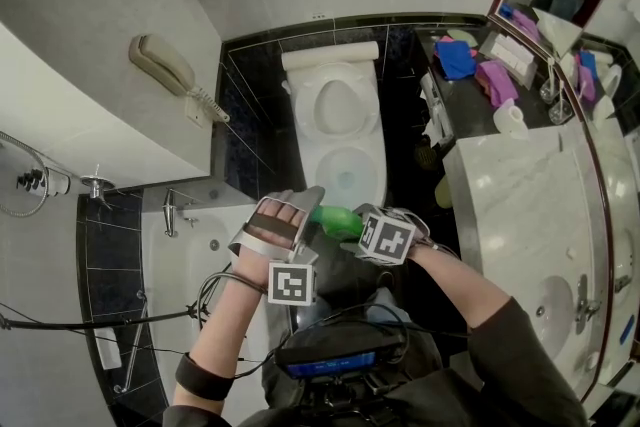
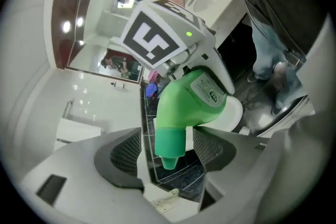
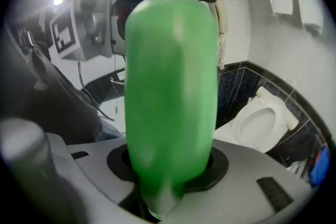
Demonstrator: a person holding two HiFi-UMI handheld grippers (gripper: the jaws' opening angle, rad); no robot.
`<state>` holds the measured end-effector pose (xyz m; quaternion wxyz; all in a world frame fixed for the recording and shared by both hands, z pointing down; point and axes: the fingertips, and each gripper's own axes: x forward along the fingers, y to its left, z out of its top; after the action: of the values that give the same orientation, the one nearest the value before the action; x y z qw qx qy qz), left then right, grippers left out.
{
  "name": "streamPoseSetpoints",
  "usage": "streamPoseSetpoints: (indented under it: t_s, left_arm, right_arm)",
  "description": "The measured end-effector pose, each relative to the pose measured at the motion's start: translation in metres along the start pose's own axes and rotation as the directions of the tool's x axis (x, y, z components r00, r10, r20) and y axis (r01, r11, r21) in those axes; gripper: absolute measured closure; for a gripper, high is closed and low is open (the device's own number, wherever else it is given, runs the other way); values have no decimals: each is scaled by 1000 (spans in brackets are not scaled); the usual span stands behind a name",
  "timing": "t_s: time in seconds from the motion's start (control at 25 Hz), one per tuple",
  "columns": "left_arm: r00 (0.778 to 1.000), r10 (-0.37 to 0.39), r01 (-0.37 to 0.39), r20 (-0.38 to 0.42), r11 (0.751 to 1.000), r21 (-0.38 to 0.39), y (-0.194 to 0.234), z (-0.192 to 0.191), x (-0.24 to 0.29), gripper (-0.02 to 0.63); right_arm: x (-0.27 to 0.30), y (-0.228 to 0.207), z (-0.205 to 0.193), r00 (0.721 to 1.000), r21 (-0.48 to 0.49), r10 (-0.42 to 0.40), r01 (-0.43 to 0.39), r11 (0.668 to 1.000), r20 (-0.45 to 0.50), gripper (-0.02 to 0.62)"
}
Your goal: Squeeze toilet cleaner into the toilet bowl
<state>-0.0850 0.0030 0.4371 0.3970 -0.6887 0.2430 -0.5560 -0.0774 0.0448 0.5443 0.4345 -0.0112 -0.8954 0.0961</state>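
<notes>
At lower centre of the head view, the right gripper (image 3: 168, 168) pinched the body of the bent-necked green plastic toilet cleaner bottle (image 1: 337, 221), its nozzle cap (image 2: 170, 140) untouched between the left gripper's (image 2: 168, 157) spread jaws, just below the white ceramic toilet bowl (image 1: 376, 171).

The right hand-held gripper (image 3: 169, 173) clamps a green bottle (image 3: 170, 97), its dark pads pressed on both sides of the body, which fills the middle of the view. A marker cube (image 3: 66, 34) shows upper left. A white toilet (image 3: 262, 123), lid up, stands lower right against dark tiles.
</notes>
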Motion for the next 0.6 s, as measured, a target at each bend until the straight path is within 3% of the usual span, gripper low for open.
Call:
streamPoseSetpoints:
  t_s: [0.08,0.2,0.28,0.4,0.48,0.6]
  left_arm:
    - [997,-75,75,-5,996,-45,-2,-3,-3,290]
    - [983,-174,173,-56,985,-25,-10,-19,-3,290]
    - [969,-241,237,-44,968,-84,-14,-22,-4,290]
    - [945,-328,323,10,927,-192,-19,-17,-7,290]
    - [930,-364,364,47,898,-248,-20,-10,-8,293]
    - [916,-392,397,78,870,-291,-20,-4,-8,345]
  right_arm:
    - [-2,-14,-8,994,-43,-99,97,994,-36,407]
    - [-11,-42,-13,958,-144,-278,266,953,-68,407]
    - [-22,-60,-11,915,-249,-397,367,896,-79,407]
    - [-43,-82,-4,832,-404,-549,478,780,-75,407]
    - [-54,-90,2,785,-496,-616,513,701,-59,407]
    - [-65,-94,12,742,-576,-670,540,613,-18,405]
